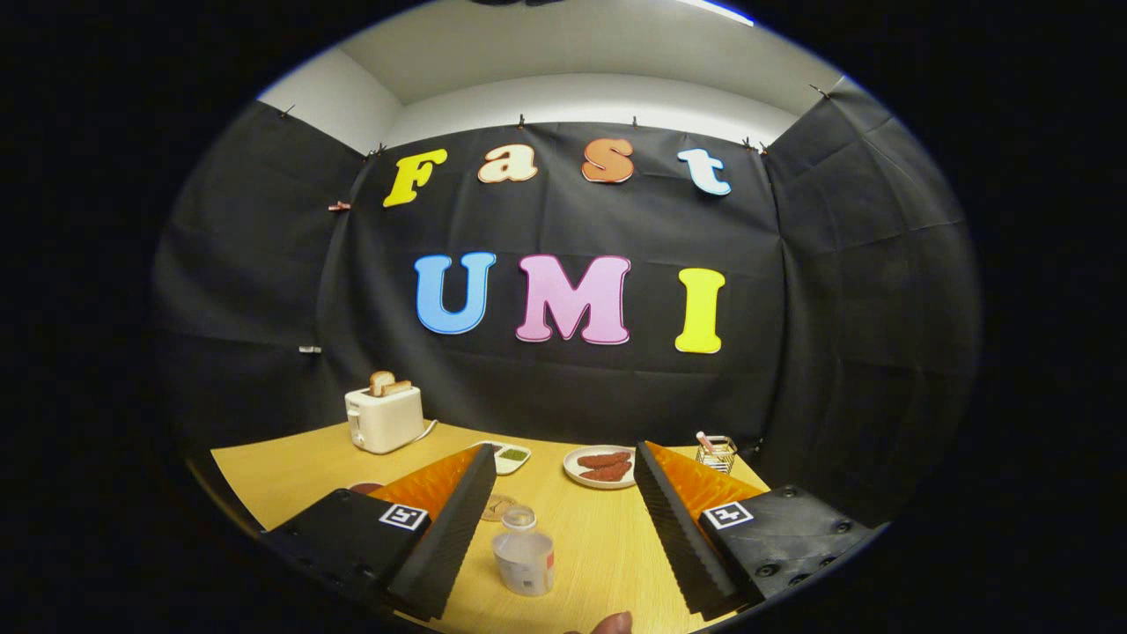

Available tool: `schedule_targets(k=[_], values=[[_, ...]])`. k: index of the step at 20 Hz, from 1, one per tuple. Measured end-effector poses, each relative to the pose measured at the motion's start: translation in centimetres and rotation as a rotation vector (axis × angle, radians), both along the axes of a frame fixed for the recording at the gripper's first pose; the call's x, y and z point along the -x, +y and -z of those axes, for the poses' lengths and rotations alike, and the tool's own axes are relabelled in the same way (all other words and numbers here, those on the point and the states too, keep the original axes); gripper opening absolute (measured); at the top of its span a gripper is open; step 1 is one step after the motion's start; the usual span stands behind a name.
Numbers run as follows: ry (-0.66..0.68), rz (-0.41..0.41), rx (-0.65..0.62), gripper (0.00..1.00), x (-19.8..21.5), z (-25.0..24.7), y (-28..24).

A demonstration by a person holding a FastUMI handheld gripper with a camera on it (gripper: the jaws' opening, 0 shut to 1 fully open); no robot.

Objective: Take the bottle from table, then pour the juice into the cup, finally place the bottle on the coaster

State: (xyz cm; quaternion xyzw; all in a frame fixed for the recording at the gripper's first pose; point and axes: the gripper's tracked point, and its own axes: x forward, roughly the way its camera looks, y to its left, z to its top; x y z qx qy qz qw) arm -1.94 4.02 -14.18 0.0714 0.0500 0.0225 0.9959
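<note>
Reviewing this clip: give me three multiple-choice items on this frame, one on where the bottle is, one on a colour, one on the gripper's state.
1. Where is the bottle?
A. between the fingers, on the table
B. on the plate
C. beside the toaster

2. What colour is the toaster?
A. red
B. white
C. black

3. How is the gripper?
A. shut on the bottle
B. shut on nothing
C. open

Answers: 1 A, it stands upright in the gap between both fingers; 2 B, its body is white, with toast in it; 3 C, the fingers stand wide apart, neither touching the bottle.
</note>
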Motion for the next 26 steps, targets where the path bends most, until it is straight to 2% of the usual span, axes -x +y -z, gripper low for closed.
schedule_targets(k=[7, 14, 21, 26], values=[[0.039, -0.014, 0.007, 0.97, -0.7, 7.8, 2.5], [0.09, -0.021, 0.015, 0.97, -0.8, 13.0, 6.1], [0.124, 0.045, 0.021, 0.97, -3.0, 16.3, 6.3], [0.141, 0.098, 0.015, 0.96, -4.0, 16.7, 6.3]])
